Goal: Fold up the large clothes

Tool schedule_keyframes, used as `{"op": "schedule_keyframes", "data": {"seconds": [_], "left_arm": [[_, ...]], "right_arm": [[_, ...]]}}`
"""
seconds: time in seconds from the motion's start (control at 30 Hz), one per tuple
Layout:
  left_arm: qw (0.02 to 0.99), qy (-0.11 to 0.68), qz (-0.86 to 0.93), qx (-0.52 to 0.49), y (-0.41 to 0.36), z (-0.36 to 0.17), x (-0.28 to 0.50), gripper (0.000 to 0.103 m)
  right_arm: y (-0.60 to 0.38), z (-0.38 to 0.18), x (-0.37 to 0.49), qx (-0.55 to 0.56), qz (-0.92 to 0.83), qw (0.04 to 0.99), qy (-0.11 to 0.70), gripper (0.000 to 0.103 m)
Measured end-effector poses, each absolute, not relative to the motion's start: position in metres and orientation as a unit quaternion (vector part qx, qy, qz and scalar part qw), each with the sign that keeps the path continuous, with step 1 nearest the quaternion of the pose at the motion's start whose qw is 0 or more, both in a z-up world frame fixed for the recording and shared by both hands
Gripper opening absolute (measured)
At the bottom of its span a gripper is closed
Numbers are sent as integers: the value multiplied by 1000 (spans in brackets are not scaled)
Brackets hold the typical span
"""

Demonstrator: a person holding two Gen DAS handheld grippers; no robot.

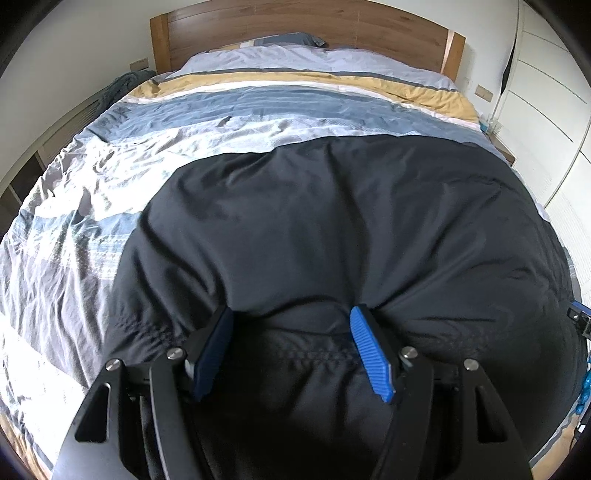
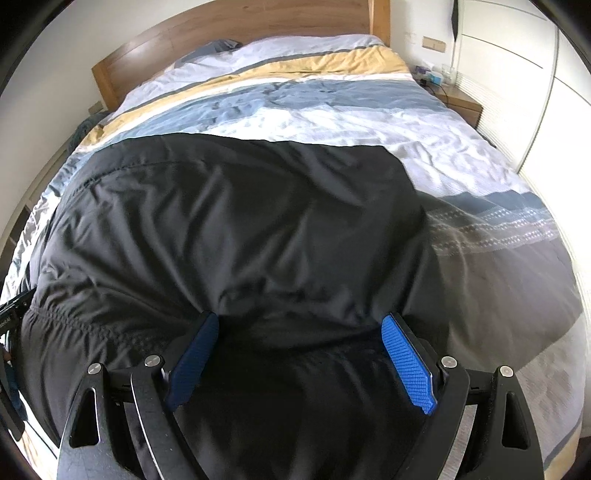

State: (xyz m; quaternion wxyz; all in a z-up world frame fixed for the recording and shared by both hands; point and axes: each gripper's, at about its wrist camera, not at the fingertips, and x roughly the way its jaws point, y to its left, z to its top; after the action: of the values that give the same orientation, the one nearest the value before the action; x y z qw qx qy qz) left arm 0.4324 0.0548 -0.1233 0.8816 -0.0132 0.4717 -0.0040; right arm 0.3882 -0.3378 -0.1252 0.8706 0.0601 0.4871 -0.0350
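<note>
Blue pads: the left gripper (image 1: 291,314) stands about half open, fingertips pressed into a black garment (image 1: 332,221), pads clamping nothing.
Right gripper (image 2: 301,319): jaws wide, tips sunk in the same cloth, gripping nothing.
Between the fingers: a gathered, elastic-looking hem.
Beyond the fingertips: the black garment spreads flat over a striped duvet (image 1: 110,155), towards a wooden headboard (image 1: 295,29).
Progress: apparently early; cloth laid out, no fold visible, folding all left.
</note>
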Motion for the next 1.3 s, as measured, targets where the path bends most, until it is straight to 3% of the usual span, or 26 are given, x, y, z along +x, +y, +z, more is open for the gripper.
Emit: {"op": "schedule_keyframes", "data": {"seconds": [0.4, 0.87, 1.3], "left_arm": [[884, 461, 22, -67, 114, -106, 404, 64], [891, 446, -36, -76, 74, -104, 370, 64], [879, 472, -47, -41, 74, -124, 369, 73]], "right_arm": [[-331, -94, 363, 67, -24, 884, 462, 89], [-217, -94, 341, 12, 97, 889, 447, 90], [-263, -118, 331, 6, 59, 880, 471, 95]]}}
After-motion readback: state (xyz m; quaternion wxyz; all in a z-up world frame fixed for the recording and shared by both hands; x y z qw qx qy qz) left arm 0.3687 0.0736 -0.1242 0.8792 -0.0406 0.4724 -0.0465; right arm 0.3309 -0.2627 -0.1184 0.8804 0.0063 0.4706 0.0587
